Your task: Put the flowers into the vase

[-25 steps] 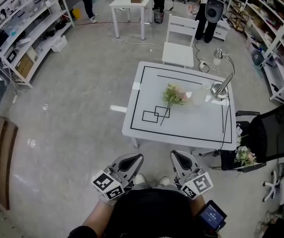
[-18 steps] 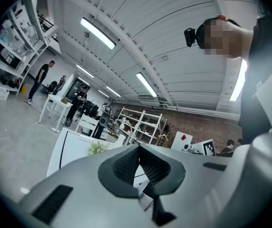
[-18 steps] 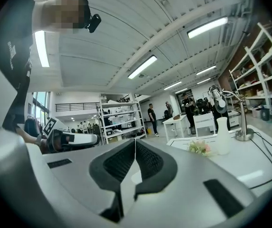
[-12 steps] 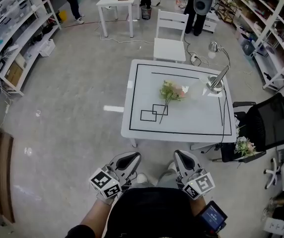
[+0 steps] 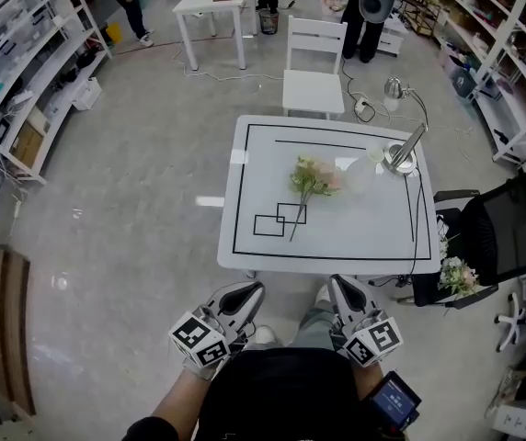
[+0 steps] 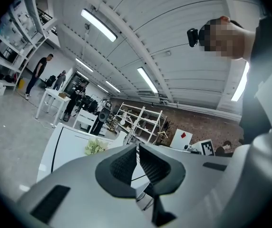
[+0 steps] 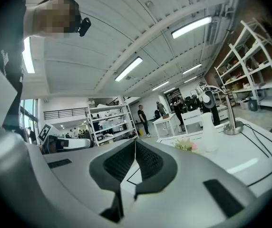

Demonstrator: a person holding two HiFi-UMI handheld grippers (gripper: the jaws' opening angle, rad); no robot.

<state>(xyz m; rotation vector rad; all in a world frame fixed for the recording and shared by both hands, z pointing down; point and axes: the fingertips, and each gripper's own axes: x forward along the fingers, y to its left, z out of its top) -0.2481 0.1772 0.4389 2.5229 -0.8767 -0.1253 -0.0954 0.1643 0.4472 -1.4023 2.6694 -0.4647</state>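
A bunch of pale green and pink flowers (image 5: 309, 180) lies on the white table (image 5: 245, 246), stems pointing toward me. A clear white vase (image 5: 364, 173) stands just right of the blooms. My left gripper (image 5: 250, 290) and right gripper (image 5: 338, 287) hang close to my body, short of the table's near edge, both shut and empty. In the left gripper view the flowers (image 6: 96, 147) show beyond the shut left gripper (image 6: 138, 148). In the right gripper view the flowers (image 7: 185, 145) and vase (image 7: 208, 132) sit past the shut right gripper (image 7: 135, 144).
A desk lamp (image 5: 401, 154) stands at the table's far right corner with a cable running down the right side. A white chair (image 5: 314, 72) sits behind the table, a black office chair (image 5: 497, 246) with another bouquet (image 5: 456, 276) to the right. Shelves line both sides; people stand far off.
The table has drawn nearer and shifted slightly left in the head view as I stepped toward it. Both grippers stay shut and held close to my body.
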